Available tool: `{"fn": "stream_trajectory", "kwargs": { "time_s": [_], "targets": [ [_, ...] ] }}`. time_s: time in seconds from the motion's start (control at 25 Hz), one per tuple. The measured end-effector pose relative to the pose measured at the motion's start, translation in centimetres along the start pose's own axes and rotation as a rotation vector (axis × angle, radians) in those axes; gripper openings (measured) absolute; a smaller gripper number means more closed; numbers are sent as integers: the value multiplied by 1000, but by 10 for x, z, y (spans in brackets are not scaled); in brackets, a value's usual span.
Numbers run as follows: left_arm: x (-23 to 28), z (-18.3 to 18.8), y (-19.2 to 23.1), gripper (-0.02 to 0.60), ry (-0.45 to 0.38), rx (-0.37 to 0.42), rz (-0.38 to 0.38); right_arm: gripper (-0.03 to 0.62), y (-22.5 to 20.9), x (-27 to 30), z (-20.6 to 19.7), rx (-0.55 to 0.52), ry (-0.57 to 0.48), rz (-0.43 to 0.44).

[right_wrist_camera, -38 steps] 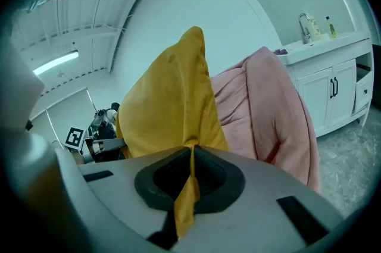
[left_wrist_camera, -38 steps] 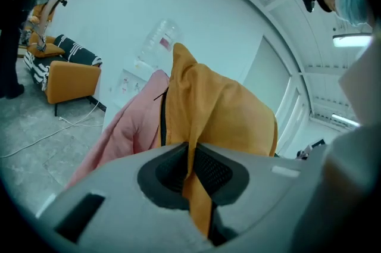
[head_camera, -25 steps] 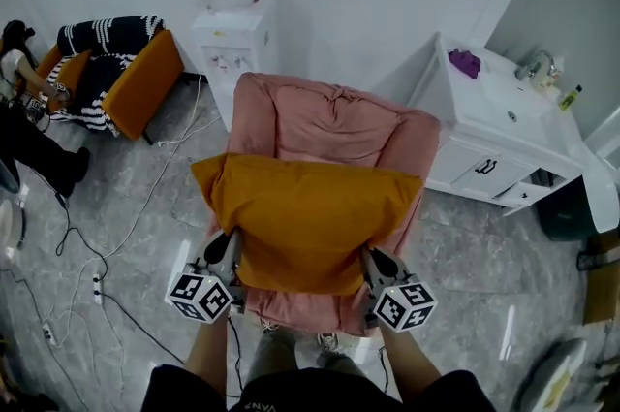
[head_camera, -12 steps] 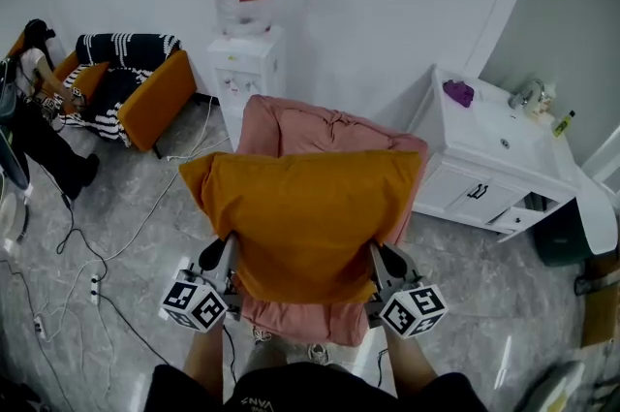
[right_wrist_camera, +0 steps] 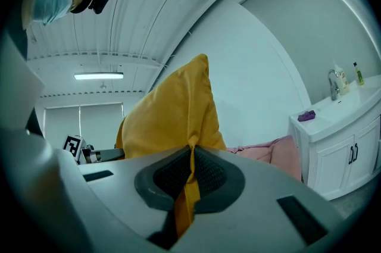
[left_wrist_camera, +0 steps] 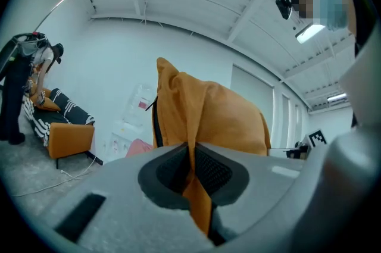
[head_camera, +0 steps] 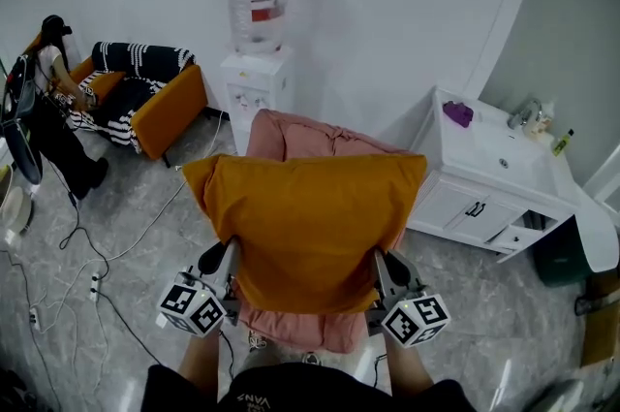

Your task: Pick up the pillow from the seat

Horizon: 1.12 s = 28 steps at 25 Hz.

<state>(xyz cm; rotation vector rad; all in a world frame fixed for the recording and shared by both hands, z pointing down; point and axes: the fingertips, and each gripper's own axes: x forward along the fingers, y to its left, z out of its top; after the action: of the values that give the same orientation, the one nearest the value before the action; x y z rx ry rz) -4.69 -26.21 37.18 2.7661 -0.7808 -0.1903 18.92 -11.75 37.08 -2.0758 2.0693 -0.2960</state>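
Between the two claws, the pillow [head_camera: 310, 226] now hangs higher than a second ago. Its lower edge looks clear of the seat [head_camera: 291, 330] of the pink armchair [head_camera: 291, 134] beyond the claws, so the lift is essentially done.

Left claw [head_camera: 223, 257] is clenched on the lower-left corner, right claw [head_camera: 380, 265] on the lower-right.

Mustard woven fabric, plump, rectangular. Corners are pinched flat between meshed dark pads [left_wrist_camera: 211, 169].

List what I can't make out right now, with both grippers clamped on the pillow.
- Armchair seat: head view, hidden behind the pillow; whether the pillow's lower edge is clear of it cannot be told.
- Left gripper and right gripper fingertips: head view, covered by pillow edges.
- Bottle label by the sink: head view, too small.
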Motion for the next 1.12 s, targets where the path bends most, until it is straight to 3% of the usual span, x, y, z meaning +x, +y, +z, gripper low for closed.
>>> {"fn": "stream_trajectory", "kwargs": {
  "time_s": [0.64,1.12],
  "targets": [
    [-40,10,-24,25,-41,50,98,8,16,-15,16,-22,-18,122],
    [-54,10,-26,25,-52,58,140,8,21,-14,12,-30,1,156]
  ]
}}
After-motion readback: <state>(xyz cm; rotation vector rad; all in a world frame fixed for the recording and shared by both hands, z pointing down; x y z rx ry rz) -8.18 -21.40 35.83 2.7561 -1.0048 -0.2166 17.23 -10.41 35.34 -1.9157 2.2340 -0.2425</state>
